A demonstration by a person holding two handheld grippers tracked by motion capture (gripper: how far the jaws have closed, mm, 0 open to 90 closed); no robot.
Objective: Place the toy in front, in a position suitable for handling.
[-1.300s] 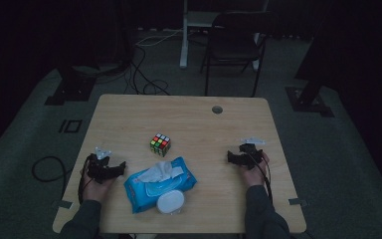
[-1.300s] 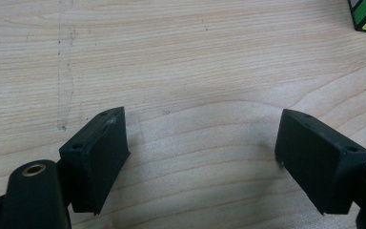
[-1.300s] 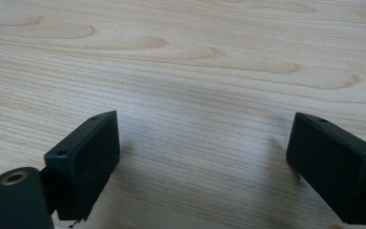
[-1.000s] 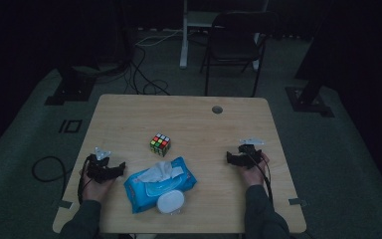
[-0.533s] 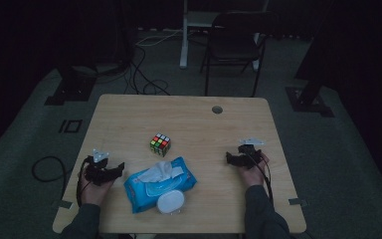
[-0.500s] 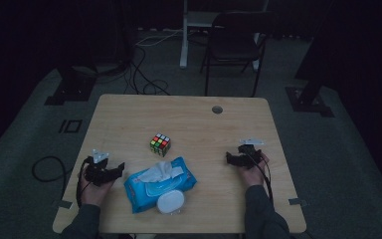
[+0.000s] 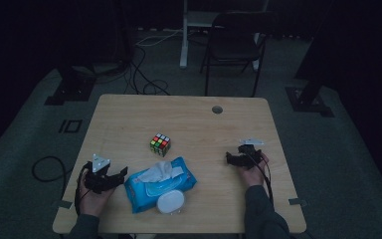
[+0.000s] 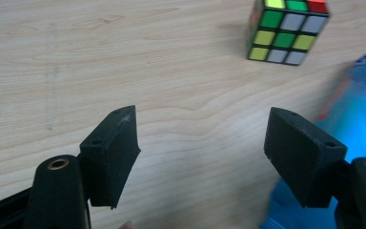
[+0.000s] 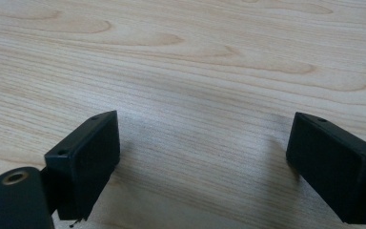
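**Soft wipe pack may skid or buckle under a side-on grab**

The left gripper (image 7: 122,175) sits just beside the blue wipe pack (image 7: 160,183), its 2 jaws standing wide with nothing between them after a slight closing a moment ago. The pack lies at the table's (image 7: 129,119) near edge, its white lid (image 7: 170,202) toward the person, and the cube (image 7: 160,144) lies just beyond it. Risks, as I judge them: 1 jaw could shove the pack sideways, or pinch only loose film. The right gripper (image 7: 233,159) rests well apart, jaws wide and empty.
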